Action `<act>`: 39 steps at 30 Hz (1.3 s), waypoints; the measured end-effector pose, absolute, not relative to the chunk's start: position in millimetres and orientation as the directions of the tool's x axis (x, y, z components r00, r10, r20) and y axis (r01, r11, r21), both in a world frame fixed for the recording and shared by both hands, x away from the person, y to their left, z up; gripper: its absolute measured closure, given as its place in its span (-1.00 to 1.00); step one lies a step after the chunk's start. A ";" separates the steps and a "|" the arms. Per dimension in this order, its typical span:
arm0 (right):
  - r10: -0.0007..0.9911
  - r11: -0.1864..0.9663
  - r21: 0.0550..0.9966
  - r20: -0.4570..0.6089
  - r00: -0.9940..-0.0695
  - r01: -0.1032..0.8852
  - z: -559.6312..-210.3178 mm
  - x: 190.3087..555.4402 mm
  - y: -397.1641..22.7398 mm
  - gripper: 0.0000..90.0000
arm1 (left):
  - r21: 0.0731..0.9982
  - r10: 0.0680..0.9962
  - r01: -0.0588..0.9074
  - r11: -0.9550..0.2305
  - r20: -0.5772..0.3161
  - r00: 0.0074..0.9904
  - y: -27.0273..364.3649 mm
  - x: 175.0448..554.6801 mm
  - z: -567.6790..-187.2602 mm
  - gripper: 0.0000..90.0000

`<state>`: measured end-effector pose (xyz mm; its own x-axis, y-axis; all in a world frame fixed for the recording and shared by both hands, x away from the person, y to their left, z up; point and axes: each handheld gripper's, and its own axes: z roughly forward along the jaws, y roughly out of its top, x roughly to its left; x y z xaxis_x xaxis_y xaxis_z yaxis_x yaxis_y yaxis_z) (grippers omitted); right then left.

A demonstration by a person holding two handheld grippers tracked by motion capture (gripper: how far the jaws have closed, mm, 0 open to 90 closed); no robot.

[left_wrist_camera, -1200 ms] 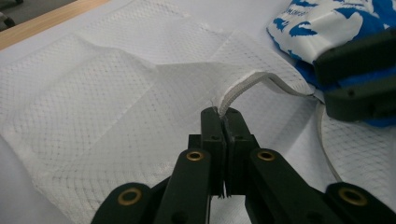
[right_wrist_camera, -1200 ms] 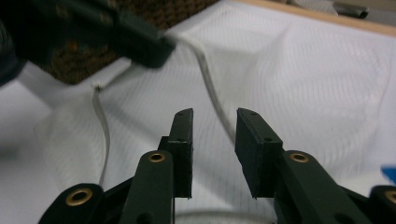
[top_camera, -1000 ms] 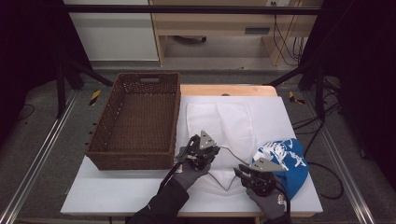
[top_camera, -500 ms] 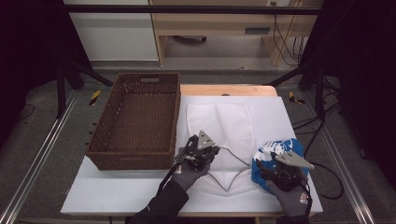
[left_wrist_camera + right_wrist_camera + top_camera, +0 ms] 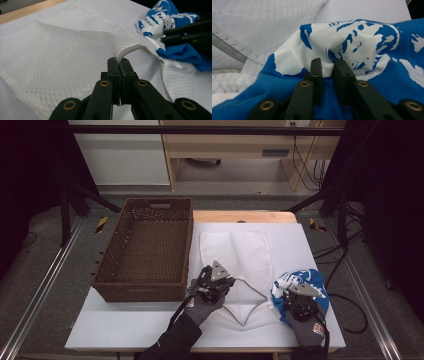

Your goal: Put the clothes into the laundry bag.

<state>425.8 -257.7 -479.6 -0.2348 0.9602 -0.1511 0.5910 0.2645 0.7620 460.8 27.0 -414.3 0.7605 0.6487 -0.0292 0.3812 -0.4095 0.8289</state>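
Left gripper (image 5: 119, 61): its jaws are pressed together on the bound rim of the white mesh laundry bag (image 5: 235, 255), and that rim lifts in a small arch just beyond the tips. Hold this pinch firm and raised so the mouth of the bag stays open; a slack rim lets the mesh fall flat.

Right gripper (image 5: 327, 62): its jaws have just been closing, and a fold of the blue-and-white printed garment (image 5: 362, 47) sits between them, the cloth bunched up around the tips. A narrow gap shows between the jaws, so judge the grip as a pinch on a thin fold. Check that you hold more than one layer before you lift, or the garment may slip out.

Position: the garment lies heaped at the near right corner of the white worktop (image 5: 125, 330), touching the right edge of the bag beside the zip opening. The bag lies flat across the middle of the worktop, its mouth toward the near edge. The brown wicker basket (image 5: 145, 245) stands along the left edge, well apart from both grippers.

Recommended: carry the garment low and level toward the raised rim.
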 end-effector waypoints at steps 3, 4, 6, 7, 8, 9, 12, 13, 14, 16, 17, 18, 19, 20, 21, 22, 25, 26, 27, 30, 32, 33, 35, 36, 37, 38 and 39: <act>0.963 0.248 0.768 -0.128 -0.238 0.591 -478.0 425.3 -259.5 0.82 | 0.827 0.648 0.383 -0.411 -0.031 0.761 27.1 461.0 -415.2 0.97; 0.965 0.233 0.774 -0.108 -0.240 0.589 -476.5 424.7 -261.2 0.83 | 0.826 0.647 0.383 -0.413 -0.030 0.762 27.0 461.0 -415.6 0.97; 0.963 0.218 0.795 -0.082 -0.255 0.567 -469.4 421.7 -264.6 0.78 | 0.826 0.643 0.382 -0.413 -0.032 0.765 27.0 460.9 -416.6 0.97; 0.963 0.212 0.810 -0.076 -0.260 0.547 -464.3 419.8 -265.7 0.60 | 0.826 0.643 0.383 -0.413 -0.033 0.765 26.8 460.9 -417.0 0.97; 0.965 0.199 0.821 -0.069 -0.252 0.535 -460.4 419.2 -266.4 0.30 | 0.825 0.644 0.384 -0.414 -0.033 0.765 26.8 460.9 -417.6 0.97; 0.969 0.188 0.830 -0.070 -0.237 0.525 -454.1 419.4 -268.0 0.07 | 0.825 0.644 0.385 -0.413 -0.034 0.764 26.9 460.9 -417.7 0.97; 0.977 0.180 0.841 -0.093 -0.192 0.510 -448.9 421.2 -272.3 -0.35 | 0.826 0.645 0.384 -0.413 -0.032 0.763 27.7 460.6 -417.0 0.97; 0.978 0.178 0.830 -0.089 -0.190 0.528 -452.1 423.4 -273.7 -0.37 | 0.826 0.646 0.385 -0.412 -0.034 0.763 28.1 461.0 -416.7 0.97; 0.978 0.177 0.819 -0.086 -0.188 0.546 -457.5 426.0 -274.5 -0.37 | 0.826 0.647 0.385 -0.412 -0.033 0.762 28.2 461.2 -416.3 0.97; 0.977 0.190 0.792 -0.092 -0.195 0.581 -471.0 431.9 -274.8 -0.25 | 0.827 0.646 0.385 -0.409 -0.036 0.763 28.6 461.5 -415.9 0.97; 0.975 0.202 0.778 -0.102 -0.199 0.595 -476.7 434.0 -274.7 -0.12 | 0.827 0.646 0.386 -0.409 -0.037 0.762 28.7 461.6 -415.9 0.97; 0.974 0.207 0.777 -0.108 -0.199 0.594 -480.4 435.5 -275.6 -0.02 | 0.827 0.647 0.388 -0.406 -0.040 0.762 28.7 461.7 -416.1 0.97; 0.978 0.184 0.779 -0.086 -0.189 0.600 -481.1 435.8 -276.9 0.16 | 0.828 0.646 0.390 -0.403 -0.044 0.762 28.9 462.0 -416.0 0.97; 0.981 0.169 0.778 -0.073 -0.180 0.605 -479.8 435.2 -278.0 0.36 | 0.828 0.647 0.393 -0.399 -0.050 0.761 29.2 462.3 -415.8 0.97; 0.982 0.164 0.778 -0.070 -0.177 0.606 -478.3 434.3 -279.3 0.51 | 0.828 0.646 0.395 -0.398 -0.052 0.761 29.4 462.5 -415.6 0.97; 0.984 0.152 0.781 -0.059 -0.170 0.606 -477.0 433.4 -280.3 0.58 | 0.828 0.646 0.396 -0.396 -0.054 0.761 29.4 462.6 -415.4 0.97; 0.983 0.143 0.799 -0.046 -0.177 0.585 -469.4 428.5 -284.3 0.66 | 0.828 0.646 0.398 -0.394 -0.058 0.761 30.1 462.8 -415.1 0.97; 0.981 0.141 0.816 -0.040 -0.188 0.561 -464.2 425.0 -285.5 0.67 | 0.828 0.647 0.402 -0.391 -0.063 0.760 30.1 463.2 -415.1 0.97; 0.978 0.133 0.833 -0.022 -0.209 0.536 -457.7 420.8 -286.6 0.67 | 0.827 0.647 0.404 -0.391 -0.065 0.760 30.0 464.1 -415.2 0.97; 0.953 0.130 0.878 0.017 -0.302 0.460 -434.5 407.2 -283.0 0.67 | 0.826 0.652 0.409 -0.389 -0.067 0.755 28.8 465.8 -414.5 0.97; 0.930 0.150 0.896 0.015 -0.367 0.417 -420.5 398.4 -274.1 0.67 | 0.826 0.655 0.409 -0.389 -0.064 0.753 27.8 466.3 -413.8 0.97; 0.917 0.166 0.903 0.007 -0.399 0.397 -415.3 394.4 -267.9 0.67 | 0.825 0.657 0.411 -0.388 -0.065 0.751 27.3 466.6 -413.3 0.97; 0.886 0.206 0.905 -0.011 -0.463 0.372 -409.9 389.2 -253.7 0.67 | 0.824 0.661 0.412 -0.388 -0.063 0.747 26.4 467.3 -412.1 0.97; 0.871 0.220 0.904 -0.013 -0.492 0.366 -409.8 387.6 -246.2 0.67 | 0.824 0.663 0.416 -0.386 -0.065 0.745 26.0 467.8 -411.3 0.97; 0.853 0.240 0.902 -0.019 -0.522 0.360 -410.8 387.2 -239.0 0.67 | 0.824 0.666 0.416 -0.385 -0.065 0.744 25.6 468.1 -410.7 0.97; 0.841 0.253 0.898 -0.021 -0.541 0.360 -412.2 387.1 -233.6 0.67 | 0.825 0.667 0.415 -0.385 -0.062 0.743 25.2 468.8 -409.4 0.97; 0.824 0.274 0.892 -0.025 -0.566 0.361 -415.3 387.5 -224.7 0.67 | 0.827 0.670 0.416 -0.379 -0.065 0.740 24.6 468.9 -408.6 0.97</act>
